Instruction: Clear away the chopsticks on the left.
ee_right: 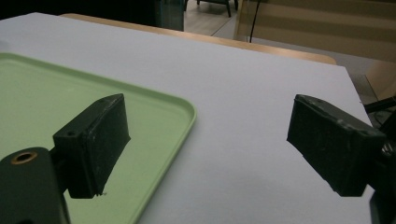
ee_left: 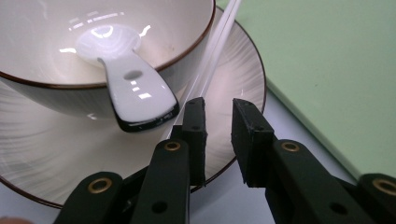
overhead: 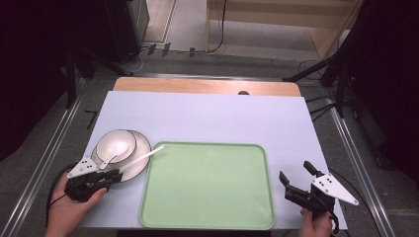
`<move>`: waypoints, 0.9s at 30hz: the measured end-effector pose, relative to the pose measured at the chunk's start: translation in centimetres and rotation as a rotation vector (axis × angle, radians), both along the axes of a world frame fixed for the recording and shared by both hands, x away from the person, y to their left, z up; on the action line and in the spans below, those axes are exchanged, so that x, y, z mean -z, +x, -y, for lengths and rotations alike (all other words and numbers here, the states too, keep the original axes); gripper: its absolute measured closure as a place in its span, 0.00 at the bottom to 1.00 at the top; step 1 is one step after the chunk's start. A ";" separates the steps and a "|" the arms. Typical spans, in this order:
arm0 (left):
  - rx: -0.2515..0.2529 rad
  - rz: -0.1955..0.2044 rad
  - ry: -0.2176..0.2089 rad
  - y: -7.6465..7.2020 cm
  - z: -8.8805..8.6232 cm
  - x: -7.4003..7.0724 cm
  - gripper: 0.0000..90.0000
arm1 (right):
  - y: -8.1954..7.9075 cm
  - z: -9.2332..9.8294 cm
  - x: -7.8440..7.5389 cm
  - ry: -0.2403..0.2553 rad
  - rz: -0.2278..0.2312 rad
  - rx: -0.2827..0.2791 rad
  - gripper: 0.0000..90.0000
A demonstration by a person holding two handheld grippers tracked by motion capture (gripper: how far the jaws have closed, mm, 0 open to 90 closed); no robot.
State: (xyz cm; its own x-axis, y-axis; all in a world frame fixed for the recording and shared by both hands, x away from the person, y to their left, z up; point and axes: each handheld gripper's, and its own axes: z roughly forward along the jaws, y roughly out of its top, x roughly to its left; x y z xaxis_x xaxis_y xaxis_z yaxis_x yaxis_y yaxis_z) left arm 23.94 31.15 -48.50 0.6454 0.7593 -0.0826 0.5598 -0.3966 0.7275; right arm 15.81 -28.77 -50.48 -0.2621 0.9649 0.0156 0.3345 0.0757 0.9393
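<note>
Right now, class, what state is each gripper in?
Left gripper: open, jaws a little apart, beside the chopstick, gripping nothing.
Right gripper: wide open, empty, by the tray.

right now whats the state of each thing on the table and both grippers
bowl: upright on the plate, spoon inside
spoon: handle over the bowl's rim
chopstick: slanted across the plate's edge
plate: under the bowl
tray: empty
left gripper: slightly open
right gripper: wide open, empty

A white sheet [overhead: 212, 118] covers the table [overhead: 207, 86], bearing a green tray [overhead: 207, 185], a plate [overhead: 141, 143], bowl [overhead: 118, 140], spoon [overhead: 116, 149] and chopstick [overhead: 146, 155].
</note>
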 end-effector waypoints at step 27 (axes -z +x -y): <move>0.059 -0.018 0.069 1.2 1.3 1.4 0.92 | 0.1 0.0 0.1 0.009 -0.005 -0.009 0.14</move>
State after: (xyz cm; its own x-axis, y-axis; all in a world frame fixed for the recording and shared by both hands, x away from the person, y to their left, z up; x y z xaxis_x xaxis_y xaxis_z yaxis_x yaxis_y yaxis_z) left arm 25.17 29.81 -49.90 0.6880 0.7245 -0.0435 0.5468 -0.4781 0.6873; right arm 15.88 -28.75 -50.56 -0.2703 0.9624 0.0258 0.3388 0.0700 0.9382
